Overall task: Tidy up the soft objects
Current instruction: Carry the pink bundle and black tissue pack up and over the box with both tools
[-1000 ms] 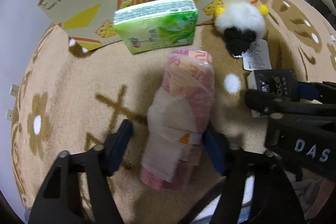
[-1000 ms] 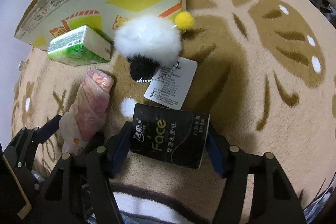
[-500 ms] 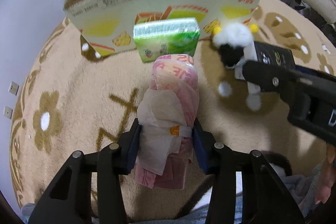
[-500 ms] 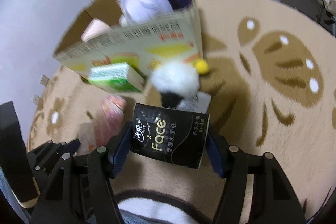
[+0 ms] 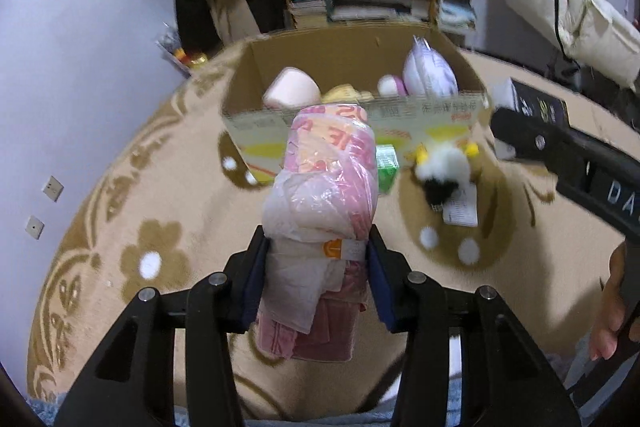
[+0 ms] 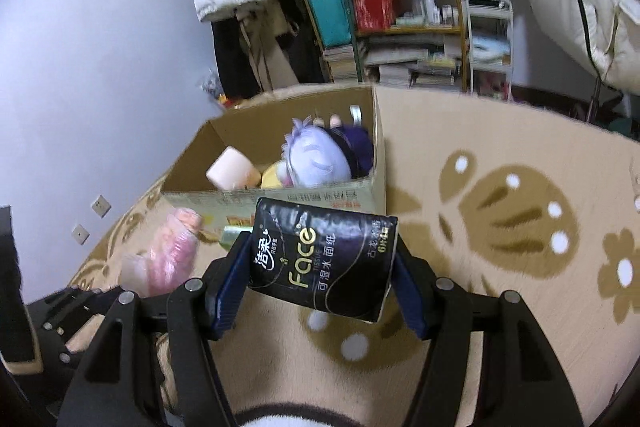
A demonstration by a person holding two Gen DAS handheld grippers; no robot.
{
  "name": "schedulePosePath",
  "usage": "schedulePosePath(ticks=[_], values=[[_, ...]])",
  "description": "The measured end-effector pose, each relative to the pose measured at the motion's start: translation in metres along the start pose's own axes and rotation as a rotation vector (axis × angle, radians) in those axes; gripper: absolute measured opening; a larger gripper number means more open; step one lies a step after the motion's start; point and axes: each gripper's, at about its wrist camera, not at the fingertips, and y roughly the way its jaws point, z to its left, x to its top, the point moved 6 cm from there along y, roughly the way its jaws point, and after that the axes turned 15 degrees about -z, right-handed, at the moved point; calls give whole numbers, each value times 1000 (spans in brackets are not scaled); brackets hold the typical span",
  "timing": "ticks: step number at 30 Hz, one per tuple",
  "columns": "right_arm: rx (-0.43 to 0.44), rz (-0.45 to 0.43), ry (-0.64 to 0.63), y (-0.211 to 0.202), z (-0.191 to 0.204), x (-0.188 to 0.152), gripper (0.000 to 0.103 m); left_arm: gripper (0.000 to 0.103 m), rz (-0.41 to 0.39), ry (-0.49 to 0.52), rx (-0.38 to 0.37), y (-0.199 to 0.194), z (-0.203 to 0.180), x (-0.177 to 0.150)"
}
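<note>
Only from the left, both claws (image 5: 318,277) (image 6: 316,279) gripping, a fluffy toy (image 5: 444,167) shows.

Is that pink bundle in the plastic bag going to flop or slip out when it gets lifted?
The pink bundle probably sags a little: it looks like soft rolled cloth, and its lower end droops below the left gripper. It stands fairly firm above the jaws, so likely tightly rolled. The glossy plastic wrap might slip.
</note>
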Motion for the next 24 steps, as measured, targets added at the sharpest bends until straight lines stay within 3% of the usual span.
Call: schedulePosePath(ticks=[8,24], values=[[20,-84,-44,-4,9,21,69,44,-138,-15,55,-12,21,36],[19,-212,-134,14,19,53,69,44,-247,-2,129,-2,46,78]])
